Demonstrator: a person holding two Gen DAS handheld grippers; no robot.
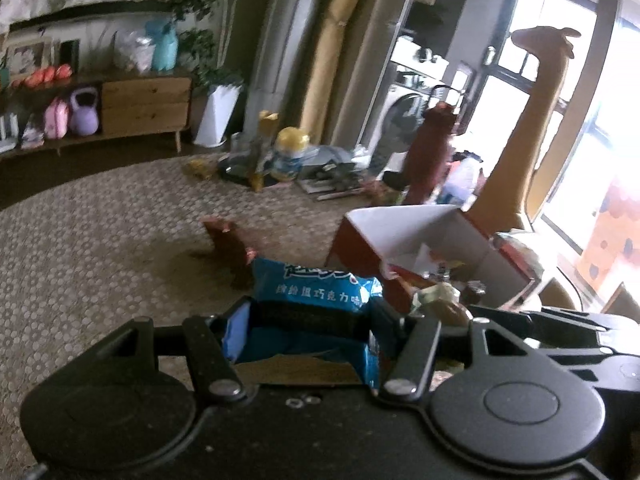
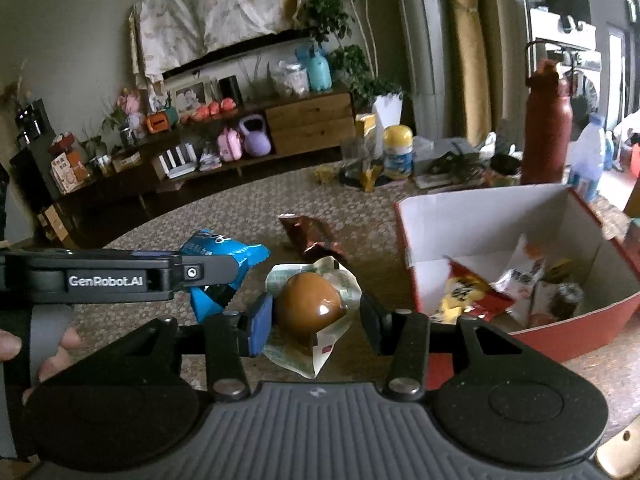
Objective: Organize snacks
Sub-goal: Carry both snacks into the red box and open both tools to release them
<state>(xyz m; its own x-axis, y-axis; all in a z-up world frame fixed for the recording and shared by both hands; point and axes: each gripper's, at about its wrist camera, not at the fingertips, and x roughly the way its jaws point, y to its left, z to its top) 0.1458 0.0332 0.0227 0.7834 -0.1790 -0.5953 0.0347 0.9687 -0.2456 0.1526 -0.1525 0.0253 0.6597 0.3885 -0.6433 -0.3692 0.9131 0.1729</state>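
1. Left gripper (image 1: 308, 320) is clamped on a blue snack packet (image 1: 316, 288), white lettering on the front; packet sits crumpled between the pads, lifted off the table.
2. Right gripper (image 2: 314, 320) is squeezed on a clear-wrapped brown egg (image 2: 310, 308), pads pressing both sides of the wrapper; also held above the table.
3. From the right wrist cam the left gripper shows side-on at left w/ the blue packet sticking out; a person's fingers (image 2: 60, 344) wrap the grey handle.
4. Red box w/ white inside (image 2: 480, 216) stands open on the patterned tablecloth (image 2: 240, 216), just right of both grippers. Several snack packs already lie in it.
5. A brown foil packet (image 2: 308, 234) lies on the cloth, left of the box, beyond the grippers.
6. Far edge of the table: dark red bottle (image 2: 546, 124), yellow-lidded tub (image 2: 398, 152), misc clutter.
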